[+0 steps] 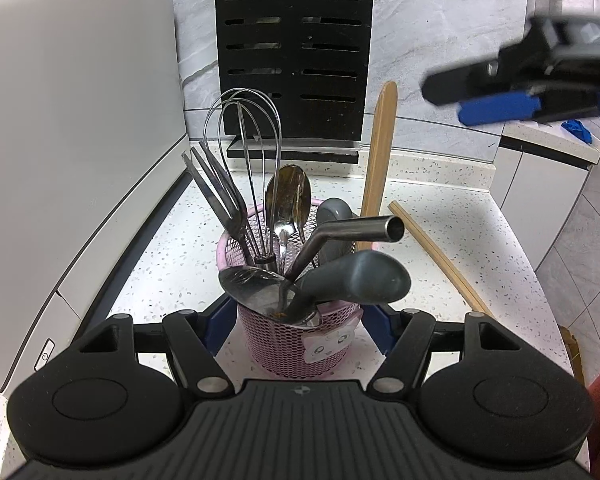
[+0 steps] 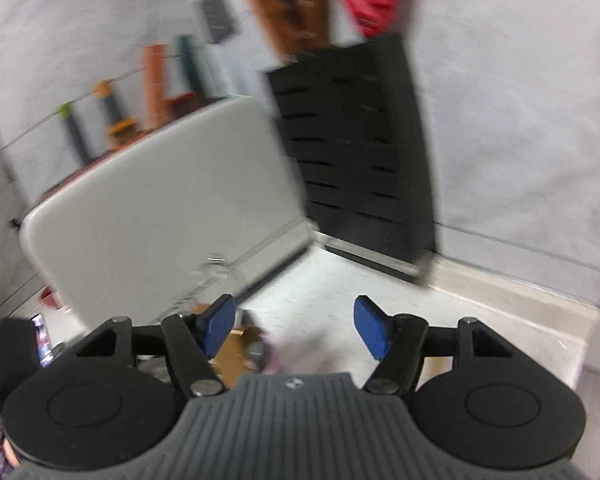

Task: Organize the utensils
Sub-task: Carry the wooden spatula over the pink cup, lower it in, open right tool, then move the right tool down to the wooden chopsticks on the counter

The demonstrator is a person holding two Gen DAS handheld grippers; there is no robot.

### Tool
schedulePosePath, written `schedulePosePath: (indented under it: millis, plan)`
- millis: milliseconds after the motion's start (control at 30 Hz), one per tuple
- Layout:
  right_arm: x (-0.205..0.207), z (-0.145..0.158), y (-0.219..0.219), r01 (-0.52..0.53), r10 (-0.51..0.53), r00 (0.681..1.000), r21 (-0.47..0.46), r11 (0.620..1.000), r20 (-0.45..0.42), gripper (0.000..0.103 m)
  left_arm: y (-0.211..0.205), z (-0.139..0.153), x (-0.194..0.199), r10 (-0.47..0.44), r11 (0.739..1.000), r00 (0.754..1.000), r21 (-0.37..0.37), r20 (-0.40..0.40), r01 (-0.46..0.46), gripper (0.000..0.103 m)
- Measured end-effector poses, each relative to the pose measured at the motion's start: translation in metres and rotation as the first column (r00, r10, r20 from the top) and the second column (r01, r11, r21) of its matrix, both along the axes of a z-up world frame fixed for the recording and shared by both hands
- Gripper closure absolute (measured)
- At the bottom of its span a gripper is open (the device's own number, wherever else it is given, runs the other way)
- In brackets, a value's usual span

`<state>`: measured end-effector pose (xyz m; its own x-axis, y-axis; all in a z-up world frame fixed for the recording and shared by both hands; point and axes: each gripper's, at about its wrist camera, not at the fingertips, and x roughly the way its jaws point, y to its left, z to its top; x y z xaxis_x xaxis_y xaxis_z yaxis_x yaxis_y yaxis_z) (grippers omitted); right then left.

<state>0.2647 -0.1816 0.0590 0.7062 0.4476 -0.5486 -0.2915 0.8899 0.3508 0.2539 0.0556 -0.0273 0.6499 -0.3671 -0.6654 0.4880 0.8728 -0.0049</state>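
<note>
Left gripper (image 1: 300,320): clamped on pink mesh holder (image 1: 300,344), which stands on speckled counter (image 1: 460,240)
Right gripper (image 2: 294,328): jaws apart, nothing between
Holder contents: one whisk (image 1: 244,152), one fork (image 1: 216,188), one steel straw (image 1: 356,230)
Beside: wooden chopsticks (image 1: 436,256), black slotted rack (image 1: 294,52)

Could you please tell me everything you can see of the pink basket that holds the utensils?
The pink basket is a small round cup of honeycomb mesh, wire or plastic, with a solid pink rim and a cartoon cat sticker on its front. It stands upright on the speckled counter, crowded with a whisk, fork, spoons, a bent metal straw and grey-handled tools. The left gripper fingers clasp its sides.
</note>
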Motion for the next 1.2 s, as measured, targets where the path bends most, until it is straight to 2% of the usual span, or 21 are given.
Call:
schedulePosePath:
  millis: [167,267,467,633,767,833,1200]
  plan:
    - [0.023,-0.028,-0.015,0.102,-0.117,0.979,-0.096,0.990,-0.167,0.046,0.000,0.000,0.000,-0.001,1.000,1.000,0.000,0.000,0.001,0.024]
    - [0.032,-0.048,-0.013,0.088,-0.127,0.962,-0.167,0.982,-0.241,0.050,0.000,0.000,0.000,-0.002,1.000,1.000,0.002,-0.001,0.002,0.024]
    - [0.042,-0.078,-0.005,0.036,-0.130,0.933,-0.273,0.961,-0.334,0.057,-0.001,0.000,0.000,-0.005,1.000,1.000,0.005,0.000,0.005,0.025]
    - [0.053,-0.096,-0.001,0.022,-0.163,0.909,-0.346,0.938,-0.383,0.063,-0.001,0.000,0.001,-0.008,1.000,1.000,0.008,0.001,0.008,0.025]
    - [0.062,-0.110,0.002,0.005,-0.185,0.886,-0.389,0.921,-0.425,0.077,-0.001,0.000,0.001,-0.008,1.000,1.000,0.008,0.001,0.008,0.025]
    - [0.068,-0.114,0.003,0.007,-0.197,0.879,-0.403,0.915,-0.434,0.080,-0.001,0.000,0.001,-0.007,1.000,1.000,0.008,0.001,0.007,0.025]
    - [0.068,-0.113,0.019,-0.057,-0.169,0.891,-0.474,0.879,-0.421,0.084,-0.001,-0.001,0.000,-0.013,1.000,1.000,0.008,0.002,0.013,0.025]
